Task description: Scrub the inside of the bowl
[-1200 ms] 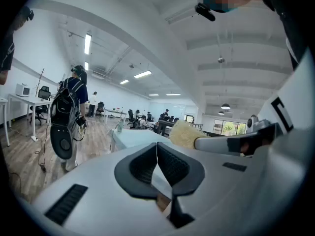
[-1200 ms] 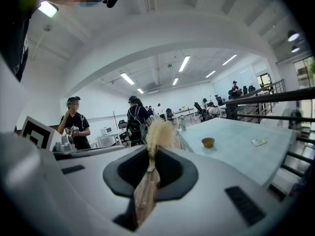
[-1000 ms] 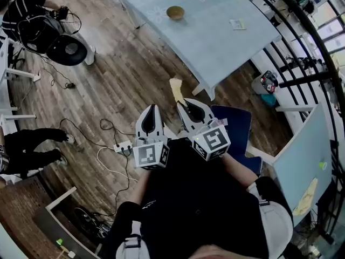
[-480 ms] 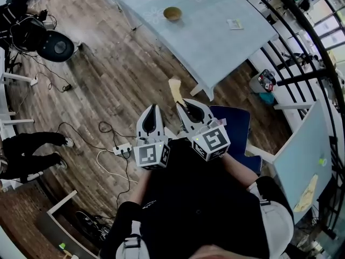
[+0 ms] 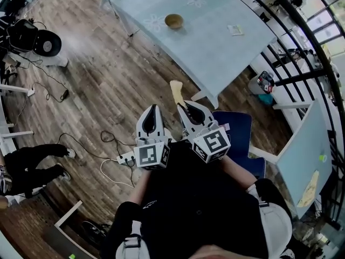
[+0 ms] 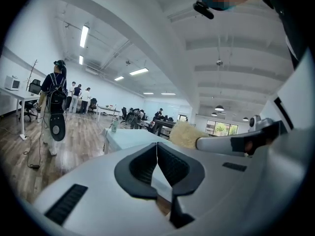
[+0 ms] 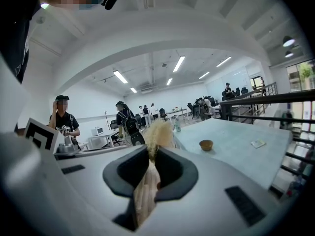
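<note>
A small brown bowl point(image 5: 174, 21) point(image 7: 206, 144) stands on the pale blue table point(image 5: 215, 42) point(image 7: 246, 146), far ahead of both grippers. My right gripper point(image 5: 183, 102) point(image 7: 150, 154) is shut on a scrubbing brush point(image 5: 176, 90) point(image 7: 156, 132), held by its pale handle, with the fuzzy straw-coloured bristle head sticking out past the jaws. My left gripper point(image 5: 151, 108) point(image 6: 156, 146) is beside it at chest height, shut with nothing between its jaws. The brush point(image 6: 187, 134) shows to its right in the left gripper view. Both grippers are over the wooden floor, short of the table.
A blue chair point(image 5: 240, 131) stands just right of the grippers near the table's corner. Cables and a power strip point(image 5: 125, 156) lie on the floor at the left. A person's legs point(image 5: 32, 155) are at far left. A black railing point(image 5: 302, 63) runs behind the table. A card point(image 5: 235, 29) lies on the table.
The view has shifted: the table and bowl sit slightly lower in the head view, and floor items at the left have slid away. Both grippers keep their pose and hold.
</note>
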`<state>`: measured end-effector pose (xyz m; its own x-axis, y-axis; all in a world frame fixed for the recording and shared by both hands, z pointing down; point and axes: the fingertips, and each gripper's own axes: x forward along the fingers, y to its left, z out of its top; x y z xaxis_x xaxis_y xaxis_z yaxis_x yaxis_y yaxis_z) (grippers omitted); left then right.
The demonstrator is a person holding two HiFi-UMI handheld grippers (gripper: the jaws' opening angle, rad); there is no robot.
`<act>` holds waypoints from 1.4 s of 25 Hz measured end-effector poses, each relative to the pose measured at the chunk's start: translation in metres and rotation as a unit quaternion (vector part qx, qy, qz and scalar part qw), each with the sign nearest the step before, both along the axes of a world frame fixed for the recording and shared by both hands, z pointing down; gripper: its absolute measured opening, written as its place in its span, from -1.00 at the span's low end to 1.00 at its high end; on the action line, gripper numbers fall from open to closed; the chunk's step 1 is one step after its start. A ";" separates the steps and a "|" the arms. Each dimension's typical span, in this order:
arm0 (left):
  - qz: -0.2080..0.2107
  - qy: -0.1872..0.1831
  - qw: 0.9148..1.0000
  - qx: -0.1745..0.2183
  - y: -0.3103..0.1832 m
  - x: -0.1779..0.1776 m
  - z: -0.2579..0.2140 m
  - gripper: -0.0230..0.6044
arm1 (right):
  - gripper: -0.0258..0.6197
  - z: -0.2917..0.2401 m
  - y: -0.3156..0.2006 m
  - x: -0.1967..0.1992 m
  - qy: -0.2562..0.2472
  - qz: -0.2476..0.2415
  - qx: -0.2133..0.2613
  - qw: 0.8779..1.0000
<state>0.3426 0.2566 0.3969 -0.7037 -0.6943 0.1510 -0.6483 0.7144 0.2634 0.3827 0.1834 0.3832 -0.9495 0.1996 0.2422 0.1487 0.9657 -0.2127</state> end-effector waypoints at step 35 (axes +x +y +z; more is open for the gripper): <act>0.114 0.012 0.993 0.010 -0.024 -0.211 0.011 -0.88 | -0.78 0.017 0.002 -0.204 0.018 0.096 0.004 0.995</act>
